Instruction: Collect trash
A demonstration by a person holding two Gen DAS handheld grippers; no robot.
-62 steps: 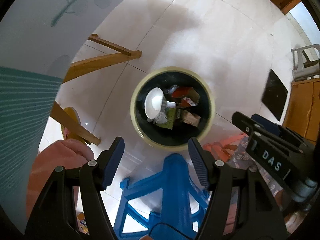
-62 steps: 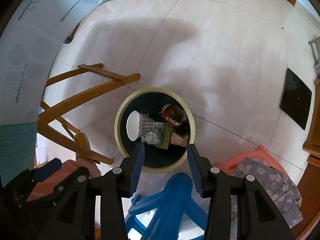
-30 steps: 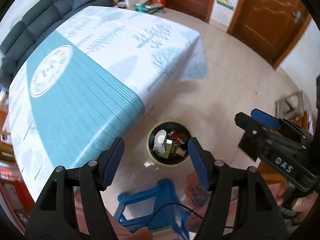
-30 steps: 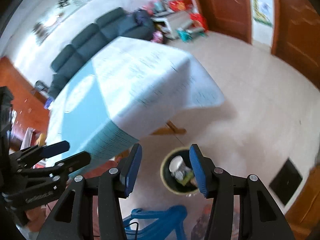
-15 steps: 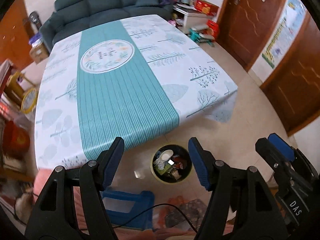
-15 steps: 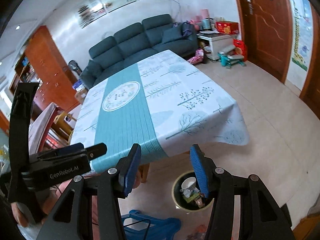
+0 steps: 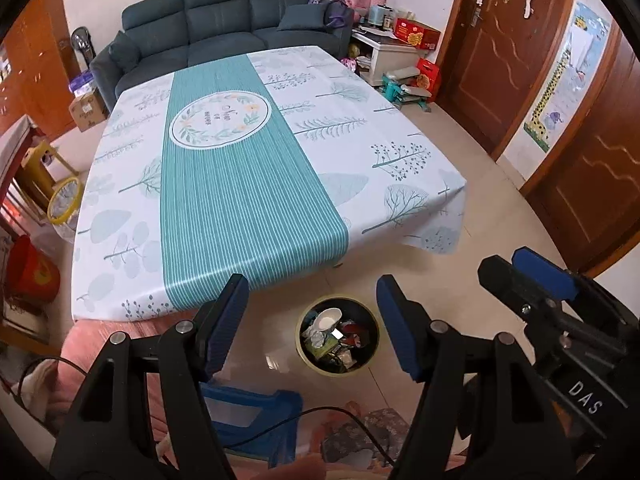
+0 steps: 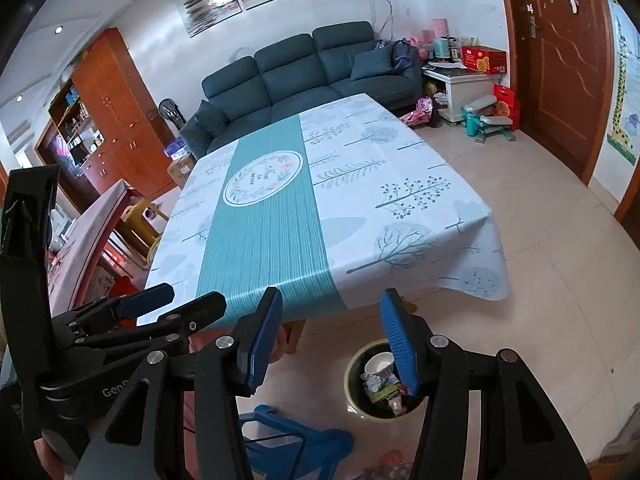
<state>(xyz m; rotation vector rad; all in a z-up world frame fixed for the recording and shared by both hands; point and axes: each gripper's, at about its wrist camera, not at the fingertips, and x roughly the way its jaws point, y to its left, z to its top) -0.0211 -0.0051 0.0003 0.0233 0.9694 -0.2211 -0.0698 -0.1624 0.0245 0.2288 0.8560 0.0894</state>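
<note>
A round bin [image 7: 338, 369] with a pale yellow rim stands on the tiled floor just off the table's near edge, holding a white paper cup [image 7: 326, 319] and crumpled wrappers. My left gripper [image 7: 313, 325] hangs high above it, open, nothing between its blue pads. The right gripper [image 7: 536, 270] shows at the right edge of that view. In the right wrist view the bin [image 8: 352, 364] lies low, partly behind one pad, with the cup [image 8: 379, 363] inside. My right gripper [image 8: 329, 345] is open and empty. The left gripper [image 8: 160, 304] reaches in from the left.
A table [image 7: 256, 168] under a white and teal tree-print cloth fills the middle. A blue plastic stool [image 7: 256, 412] stands below my grippers beside the bin. A dark sofa [image 7: 224, 20] lies beyond the table; brown doors [image 7: 496, 48] on the right; wooden cabinets [image 8: 116, 112] on the left.
Both grippers have risen and tilted up from close over the bin; the table top, sofa and room have come into view and the bin has shrunk. Both stay open and empty.
</note>
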